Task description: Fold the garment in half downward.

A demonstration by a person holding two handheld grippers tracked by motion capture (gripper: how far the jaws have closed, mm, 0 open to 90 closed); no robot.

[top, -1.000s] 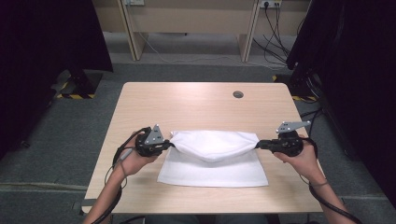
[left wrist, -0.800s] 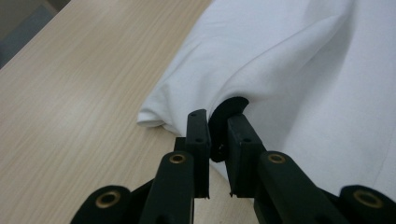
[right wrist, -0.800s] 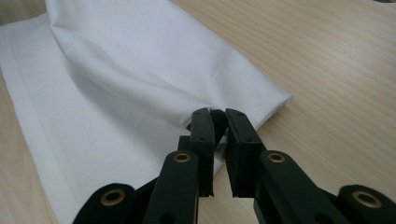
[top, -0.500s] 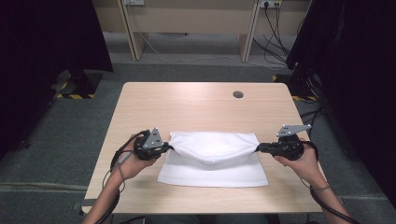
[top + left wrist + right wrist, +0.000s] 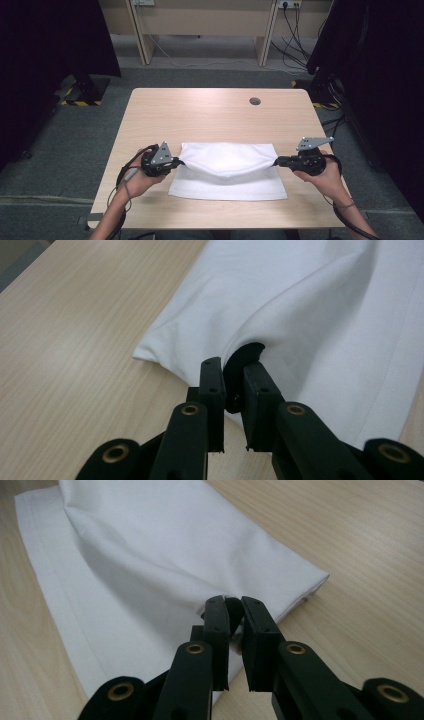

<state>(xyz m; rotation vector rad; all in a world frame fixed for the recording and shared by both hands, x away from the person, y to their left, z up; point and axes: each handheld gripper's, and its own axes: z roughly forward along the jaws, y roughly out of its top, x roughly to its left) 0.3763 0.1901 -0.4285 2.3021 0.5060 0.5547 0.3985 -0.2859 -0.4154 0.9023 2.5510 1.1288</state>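
Observation:
A white cloth lies on the near half of the wooden table. Its upper layer is pulled taut between my two grippers and sags in the middle over the flat lower layer. My left gripper is shut on the cloth's left edge. In the left gripper view the jaws pinch a bunched fold of the cloth. My right gripper is shut on the right edge. The right gripper view shows its jaws clamped on the gathered fabric. A hand holds each gripper just above the table.
A round cable hole sits in the far right part of the tabletop. Bare wood stretches beyond the cloth. Desk legs and cables stand on the floor behind the table, with dark curtains on both sides.
Both grippers have drifted slightly toward the near edge, drawing the cloth's upper layer with them. Both grips are unchanged.

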